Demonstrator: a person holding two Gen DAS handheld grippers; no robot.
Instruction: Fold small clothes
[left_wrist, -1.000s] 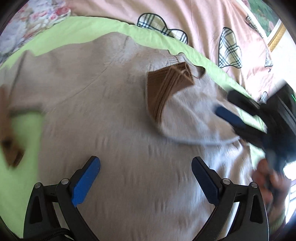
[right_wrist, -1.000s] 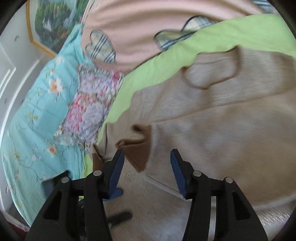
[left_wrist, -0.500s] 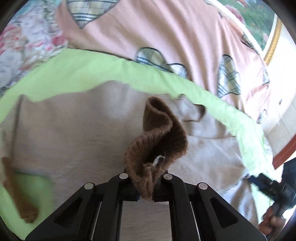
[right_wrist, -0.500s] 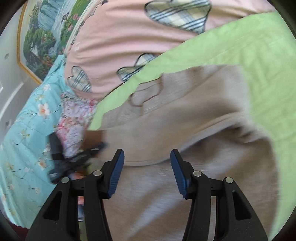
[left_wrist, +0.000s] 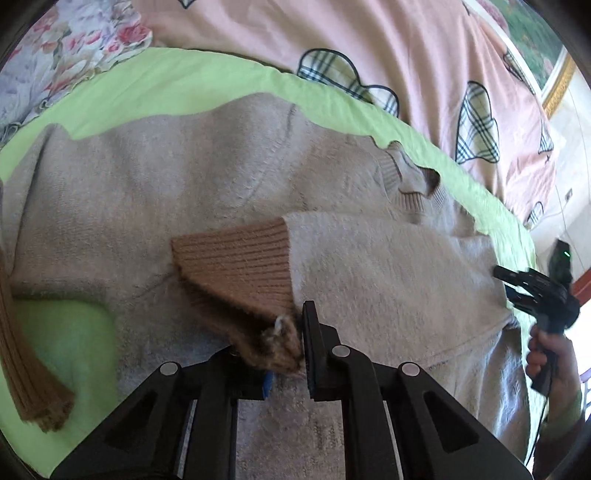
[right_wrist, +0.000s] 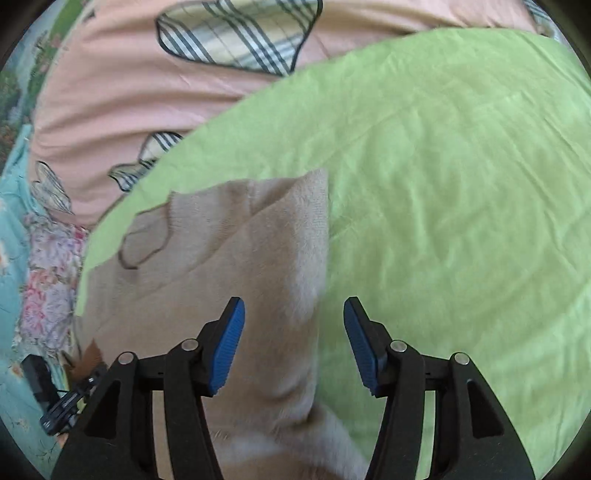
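Note:
A beige sweater (left_wrist: 184, 177) lies spread on a green sheet (left_wrist: 177, 77). One sleeve is folded across its chest, ending in a brown ribbed cuff (left_wrist: 236, 266). My left gripper (left_wrist: 286, 350) is shut on a corner of that cuff, low over the sweater. The other brown cuff (left_wrist: 26, 369) lies at the far left. My right gripper (right_wrist: 293, 343) is open and empty above the sweater's folded edge (right_wrist: 310, 266), where it meets the sheet (right_wrist: 461, 221). It also shows in the left wrist view (left_wrist: 532, 291) at the right.
A pink quilt with plaid heart patches (left_wrist: 406, 55) lies beyond the green sheet. A floral pillow (left_wrist: 66, 44) sits at the far left. A turquoise floral cover (right_wrist: 14, 295) lies along the left of the right wrist view.
My left gripper closed on the brown cuff and lowered it flat across the sweater's chest. My right gripper swung right, from over the sweater to its edge by the bare sheet.

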